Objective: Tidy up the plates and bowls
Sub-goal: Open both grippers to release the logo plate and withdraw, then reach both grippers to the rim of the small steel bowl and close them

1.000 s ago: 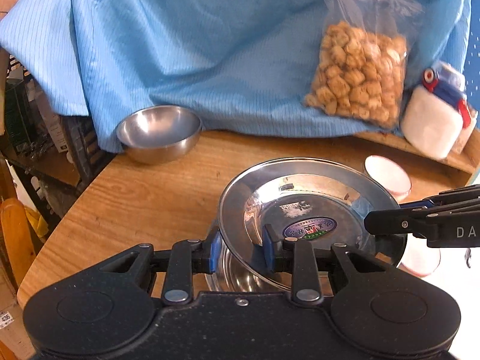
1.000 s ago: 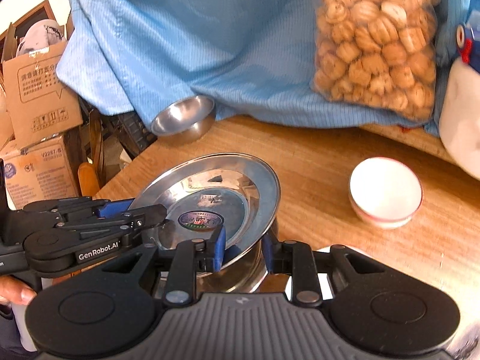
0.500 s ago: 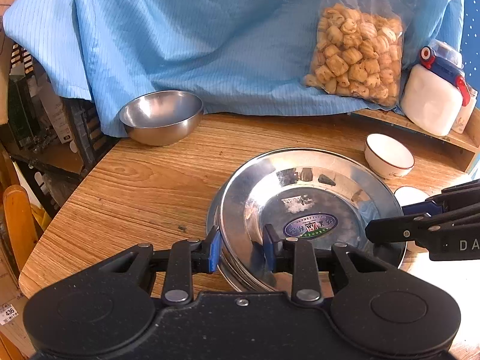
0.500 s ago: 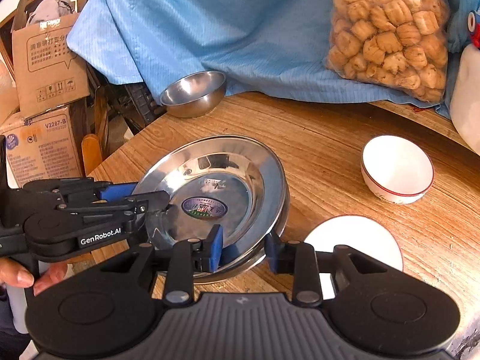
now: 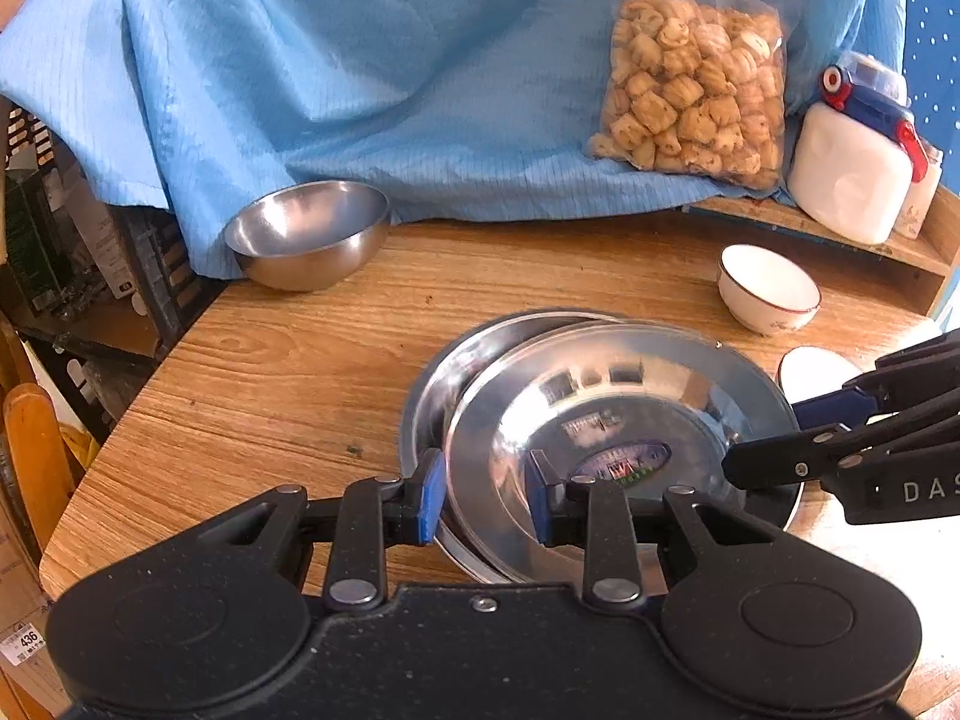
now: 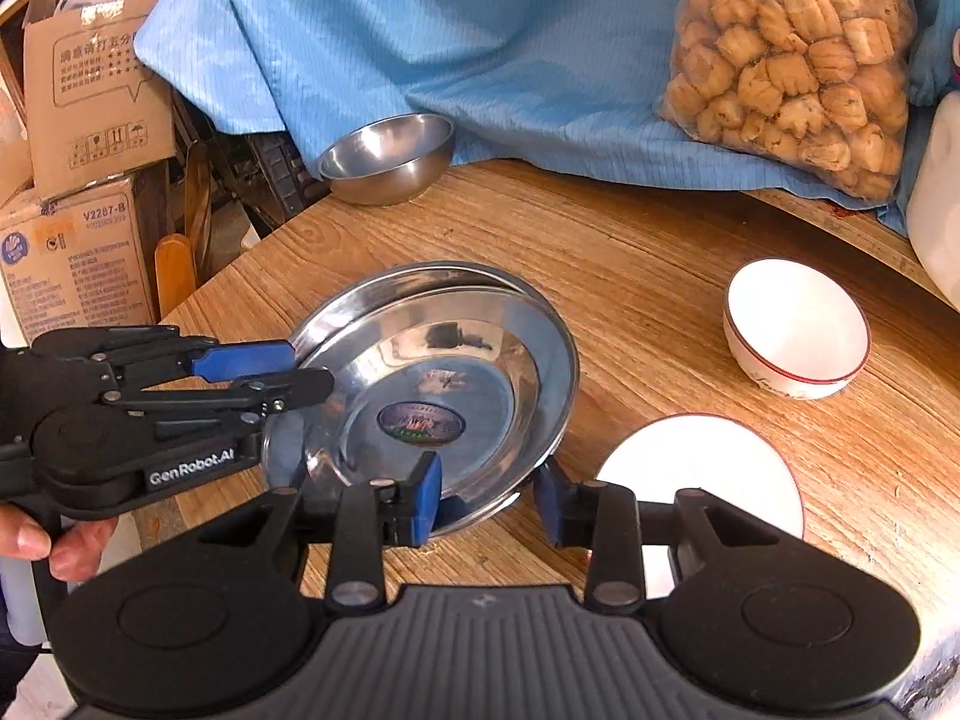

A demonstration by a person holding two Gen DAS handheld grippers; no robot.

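Steel rim is straddled by both tools: the left gripper (image 5: 483,495) is set part-open across the near-left rim of the top steel plate (image 5: 612,420), pads not clearly seen pressing, so a firm hold cannot be confirmed. The right gripper (image 6: 489,501) has just been opening; the plate's near rim lies between its blue pads (image 6: 429,495) with a gap visible on the right pad, so it is judged released. The plate is seated slightly off-centre on a second steel plate (image 5: 456,360), near the front-left part of the wooden table (image 5: 300,372). Key relation: the remaining dishes lie to the right of the stack, the white plate (image 6: 702,474) just beside the right gripper at the front edge, the white bowl (image 6: 795,330) further back. The right hand is judged nearer to both. A steel bowl (image 5: 309,234) sits at the back-left corner, nearer the left gripper.
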